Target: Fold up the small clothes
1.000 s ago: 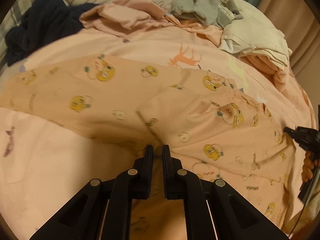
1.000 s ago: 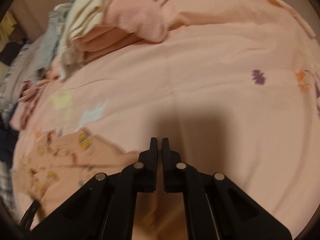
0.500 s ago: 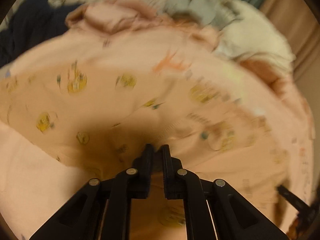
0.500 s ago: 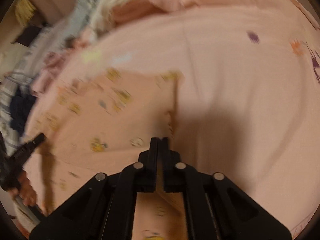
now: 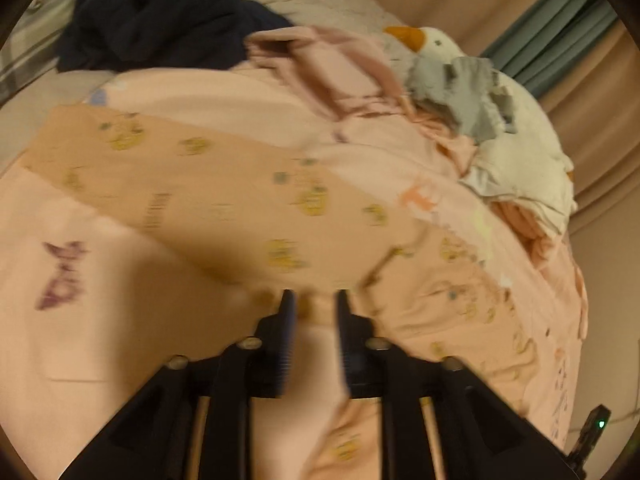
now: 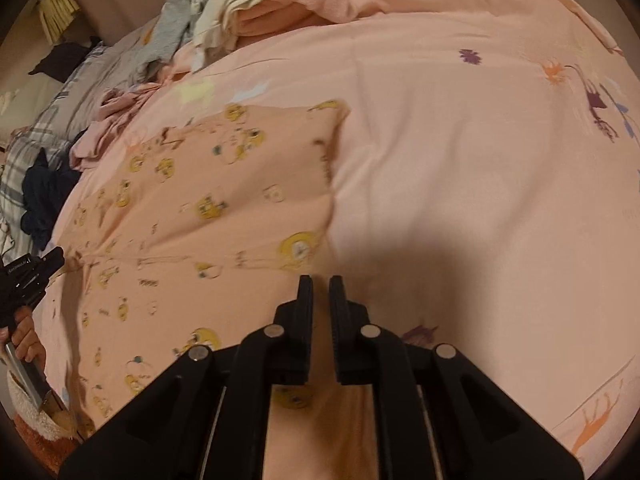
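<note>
The garment (image 6: 208,208), peach with yellow cartoon prints, is lying spread on the bed (image 6: 480,140), over a pink sheet. In the right wrist view it is filling the left half, with 1 edge running down toward the right gripper (image 6: 321,284). That gripper is hovering at the garment's near right edge, its 2 fingers slightly apart with nothing between them.

In the left wrist view the garment (image 5: 224,184) is stretching as a band from the upper left down to the left gripper (image 5: 312,300). This gripper's fingers are standing apart, with the cloth's near edge showing past the tips; the blur is hiding whether they are touching it.

A navy garment (image 5: 152,12), a pink heap (image 5: 320,68) and a goose toy (image 5: 432,44) are lying at the far side of the bed.
</note>
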`<state>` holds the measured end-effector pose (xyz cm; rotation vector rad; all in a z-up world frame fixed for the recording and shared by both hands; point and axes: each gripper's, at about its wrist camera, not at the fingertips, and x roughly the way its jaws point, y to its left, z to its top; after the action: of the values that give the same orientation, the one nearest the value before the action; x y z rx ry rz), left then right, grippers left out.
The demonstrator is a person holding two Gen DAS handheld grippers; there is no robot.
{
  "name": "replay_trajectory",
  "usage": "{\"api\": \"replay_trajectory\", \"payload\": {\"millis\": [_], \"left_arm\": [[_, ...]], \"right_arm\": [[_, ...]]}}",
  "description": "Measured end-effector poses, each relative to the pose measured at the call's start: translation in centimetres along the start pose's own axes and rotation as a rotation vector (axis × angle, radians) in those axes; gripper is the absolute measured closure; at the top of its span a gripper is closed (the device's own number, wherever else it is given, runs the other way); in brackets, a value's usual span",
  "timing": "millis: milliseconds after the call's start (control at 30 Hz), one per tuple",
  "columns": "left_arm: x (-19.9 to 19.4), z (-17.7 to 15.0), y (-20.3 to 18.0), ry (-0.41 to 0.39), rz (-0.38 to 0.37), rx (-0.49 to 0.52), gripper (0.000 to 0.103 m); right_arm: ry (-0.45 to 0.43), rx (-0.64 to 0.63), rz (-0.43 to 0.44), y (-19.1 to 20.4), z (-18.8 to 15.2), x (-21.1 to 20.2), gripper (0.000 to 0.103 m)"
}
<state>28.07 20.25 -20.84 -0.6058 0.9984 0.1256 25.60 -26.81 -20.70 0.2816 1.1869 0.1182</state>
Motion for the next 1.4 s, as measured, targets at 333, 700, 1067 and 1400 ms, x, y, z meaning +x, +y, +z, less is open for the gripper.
{"api": "replay_trajectory", "payload": {"millis": [333, 700, 1067, 1400], "left_arm": [[-2.6, 2.6, 16.1, -0.096, -0.256, -0.560, 0.034], [0.1, 6.8, 18.8, -0.146, -0.054, -0.606, 0.094], [-1.1, 8.5, 6.8, -0.236, 0.240, -0.150, 0.099], [0.9, -0.2, -19.2, -0.091, -0.151, 0.338, 0.099]], "right_arm": [[-0.011, -0.098, -0.073, 1.4, -1.9, 1.8, 0.082], [-0.052, -0.148, -0.115, 1.8, -2.8, 1.7, 0.081], [-0.106, -0.129, -0.089, 1.3, -3.3, 1.6, 0.080], [-0.153, -0.098, -0.049, 0.7, -4.0, 1.4, 0.080]]}}
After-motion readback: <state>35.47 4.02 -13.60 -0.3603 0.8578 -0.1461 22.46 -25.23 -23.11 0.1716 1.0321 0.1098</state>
